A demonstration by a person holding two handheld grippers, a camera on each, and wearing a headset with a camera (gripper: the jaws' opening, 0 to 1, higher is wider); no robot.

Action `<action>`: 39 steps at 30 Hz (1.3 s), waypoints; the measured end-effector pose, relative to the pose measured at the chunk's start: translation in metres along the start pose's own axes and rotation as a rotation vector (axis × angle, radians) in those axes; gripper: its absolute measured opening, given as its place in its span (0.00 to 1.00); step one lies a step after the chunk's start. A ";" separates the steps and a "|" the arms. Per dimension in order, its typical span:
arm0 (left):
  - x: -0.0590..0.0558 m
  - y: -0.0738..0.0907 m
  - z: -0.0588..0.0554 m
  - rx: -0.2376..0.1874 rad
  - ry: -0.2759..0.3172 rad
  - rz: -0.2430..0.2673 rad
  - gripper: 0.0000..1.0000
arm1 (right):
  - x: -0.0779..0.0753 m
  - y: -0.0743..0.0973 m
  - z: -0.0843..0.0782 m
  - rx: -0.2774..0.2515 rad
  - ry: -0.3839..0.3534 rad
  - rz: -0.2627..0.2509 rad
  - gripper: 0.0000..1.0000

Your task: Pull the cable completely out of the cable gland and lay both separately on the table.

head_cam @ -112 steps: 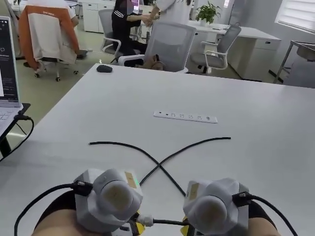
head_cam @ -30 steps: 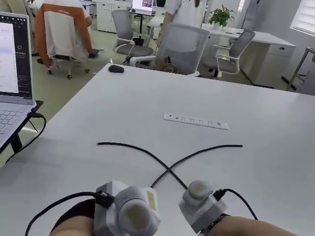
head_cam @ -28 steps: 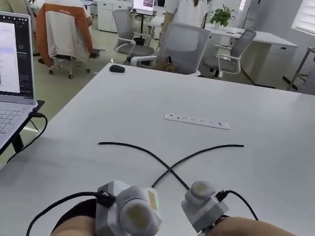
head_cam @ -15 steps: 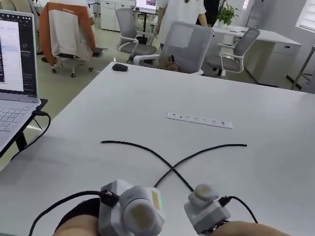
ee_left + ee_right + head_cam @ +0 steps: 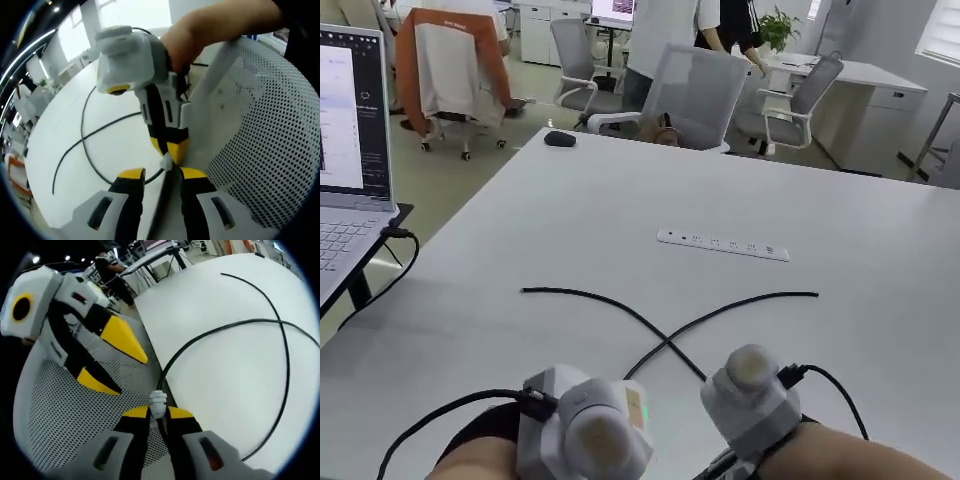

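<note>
Pinched between the yellow tips of the right tool (image 5: 158, 412), the white cable gland (image 5: 158, 401) hangs at the near edge of the counter (image 5: 620, 200). The black cable (image 5: 667, 340) is not yet out of it. From the gland the cable runs up onto the counter, where it loops and crosses itself. The left tool (image 5: 162, 175) faces the gland nose to nose, its jaws apart and, as far as we can tell, gripping nothing. To pull well, we judge that the left tool should close on the cable just beside the gland. The two tools should then draw apart in a straight line along the gland's axis, so the cable slides rather than kinks. The counter edge lies right under the work and a mesh chair (image 5: 260, 125) waits beside it. A dropped gland would likely land there, so we would carry the pull inward over the counter. Ahead, the counter lies open as far as the power strip (image 5: 723, 246), well apart from the cable, and a laptop (image 5: 350, 130) stands off to the left.
</note>
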State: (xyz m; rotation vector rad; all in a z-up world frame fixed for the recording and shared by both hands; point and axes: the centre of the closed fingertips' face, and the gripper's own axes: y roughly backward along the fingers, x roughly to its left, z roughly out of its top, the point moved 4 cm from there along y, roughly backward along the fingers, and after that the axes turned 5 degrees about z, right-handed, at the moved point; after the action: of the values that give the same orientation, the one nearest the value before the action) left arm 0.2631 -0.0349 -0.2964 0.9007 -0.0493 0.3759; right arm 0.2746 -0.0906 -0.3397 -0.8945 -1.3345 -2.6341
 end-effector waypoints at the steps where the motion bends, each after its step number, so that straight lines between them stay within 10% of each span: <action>1: -0.002 0.000 0.002 -0.011 -0.007 -0.001 0.33 | 0.003 0.002 0.002 -0.013 0.012 -0.003 0.12; 18: -0.013 -0.005 0.015 -0.050 -0.259 -0.004 0.28 | 0.041 0.029 0.027 -0.097 0.096 0.071 0.12; 22: -0.008 -0.008 0.005 0.023 -0.338 0.006 0.18 | 0.048 0.033 0.030 -0.124 0.071 0.115 0.12; 30: 0.002 -0.007 0.009 -0.009 -0.267 0.041 0.18 | 0.052 0.044 0.030 -0.174 0.111 0.088 0.20; 33: 0.006 -0.003 0.008 0.009 -0.240 0.082 0.18 | 0.053 0.047 0.028 -0.160 0.165 0.007 0.32; 39: 0.007 0.006 0.017 -0.022 -0.180 0.123 0.18 | 0.042 0.042 0.034 -0.109 0.308 -0.266 0.23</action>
State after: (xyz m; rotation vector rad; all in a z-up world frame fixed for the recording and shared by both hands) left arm 0.2699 -0.0427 -0.2802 0.9102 -0.2749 0.4071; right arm 0.2685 -0.0824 -0.2726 -0.3128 -1.3197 -2.9106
